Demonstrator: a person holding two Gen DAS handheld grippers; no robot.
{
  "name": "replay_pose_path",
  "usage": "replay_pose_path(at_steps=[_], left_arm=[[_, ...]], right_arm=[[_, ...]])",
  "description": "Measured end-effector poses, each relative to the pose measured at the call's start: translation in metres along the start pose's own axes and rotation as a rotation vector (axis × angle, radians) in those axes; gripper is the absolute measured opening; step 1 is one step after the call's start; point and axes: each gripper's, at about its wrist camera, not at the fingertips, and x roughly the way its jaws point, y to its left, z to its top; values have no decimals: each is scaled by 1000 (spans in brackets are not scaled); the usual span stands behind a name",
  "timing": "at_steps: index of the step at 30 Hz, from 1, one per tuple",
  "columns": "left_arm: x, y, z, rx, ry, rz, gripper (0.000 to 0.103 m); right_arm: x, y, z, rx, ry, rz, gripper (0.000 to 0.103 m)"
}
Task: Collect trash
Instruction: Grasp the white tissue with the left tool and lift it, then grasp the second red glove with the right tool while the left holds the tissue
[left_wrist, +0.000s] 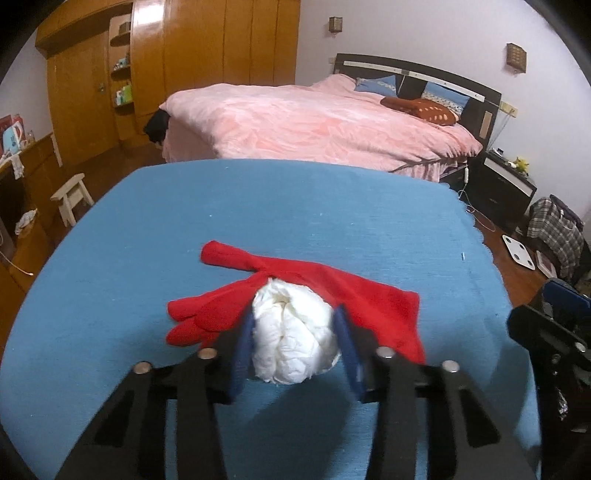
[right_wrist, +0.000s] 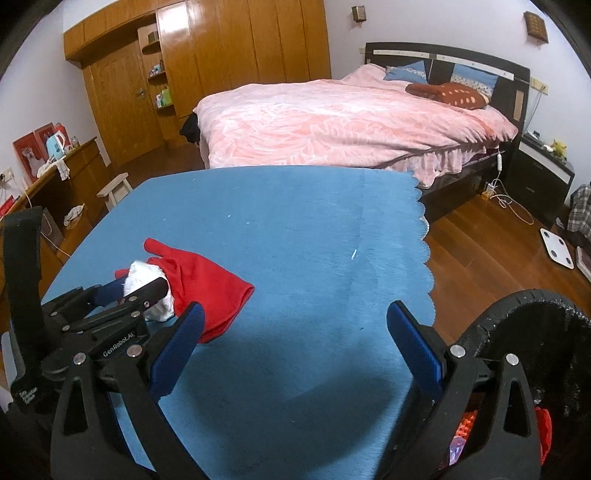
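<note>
A crumpled white paper wad (left_wrist: 293, 332) lies on the blue tablecloth (left_wrist: 295, 206), partly on a red glove (left_wrist: 369, 299). My left gripper (left_wrist: 295, 325) has a blue pad on each side of the wad, touching or nearly touching it. In the right wrist view the left gripper (right_wrist: 142, 295) shows at the left around the wad (right_wrist: 147, 280), beside the red glove (right_wrist: 207, 291). My right gripper (right_wrist: 295, 325) is open and empty over bare blue cloth (right_wrist: 295, 229). A black trash bin (right_wrist: 532, 332) with colourful scraps inside stands at the lower right.
The table's scalloped right edge (right_wrist: 424, 240) drops to a wooden floor. A pink bed (right_wrist: 332, 122) lies behind the table. A white stool (left_wrist: 72, 197) and a desk stand at the left. A white scale (right_wrist: 557, 247) lies on the floor.
</note>
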Motion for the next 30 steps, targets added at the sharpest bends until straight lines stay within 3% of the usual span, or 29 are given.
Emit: replay_pose_path(at_steps=[4, 14, 22, 30], left_arm=[[-11, 5, -1, -28, -17, -14, 31], [-55, 37, 10, -82, -111, 32, 31], [-50, 75, 10, -95, -102, 128, 31], [-40, 95, 7, -98, -91, 152, 31]], right_arm=[[0, 2, 0, -2, -1, 4, 96], [10, 16, 5, -19, -7, 24, 96], [41, 50, 14, -67, 10, 53, 96], [73, 74, 20, -91, 57, 58, 96]])
